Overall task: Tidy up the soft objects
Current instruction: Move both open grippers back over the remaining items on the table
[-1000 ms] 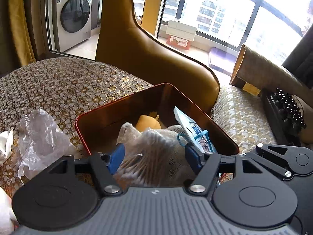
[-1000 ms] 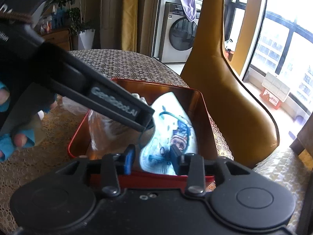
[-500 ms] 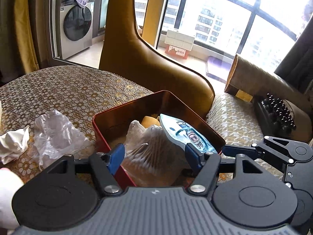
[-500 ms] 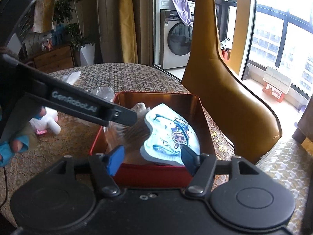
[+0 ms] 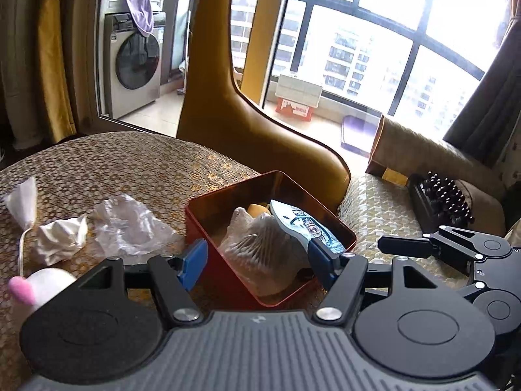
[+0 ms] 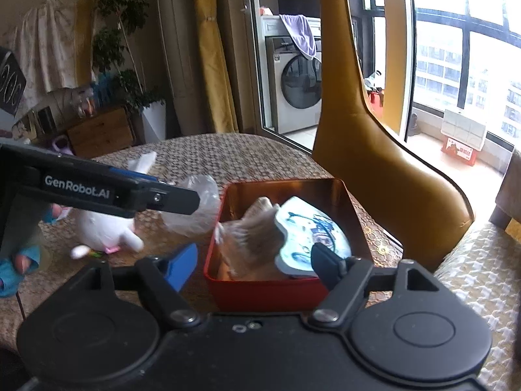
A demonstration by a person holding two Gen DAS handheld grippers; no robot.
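Note:
A red tin box (image 5: 208,224) (image 6: 267,288) sits on the patterned table. In it lie a clear bag of cotton swabs (image 5: 260,244) (image 6: 257,238), a blue-and-white printed pouch (image 5: 306,228) (image 6: 309,228) and a yellow item (image 5: 255,209). My left gripper (image 5: 259,260) is open and empty, held above the box's near side. My right gripper (image 6: 254,260) is open and empty, just short of the box. A white plush toy with pink parts (image 6: 104,228) (image 5: 35,285) lies left of the box.
A crumpled clear plastic bag (image 5: 130,228) (image 6: 195,208) and a white cloth pouch (image 5: 58,238) lie on the table left of the box. A mustard chair back (image 5: 247,123) (image 6: 368,150) stands behind the box. A black massager (image 5: 439,198) rests on the seat at the right.
Both grippers have pulled back and up from the box. The right gripper opened and let go of the printed pouch, which now lies in the box. The plush toy has come into view.

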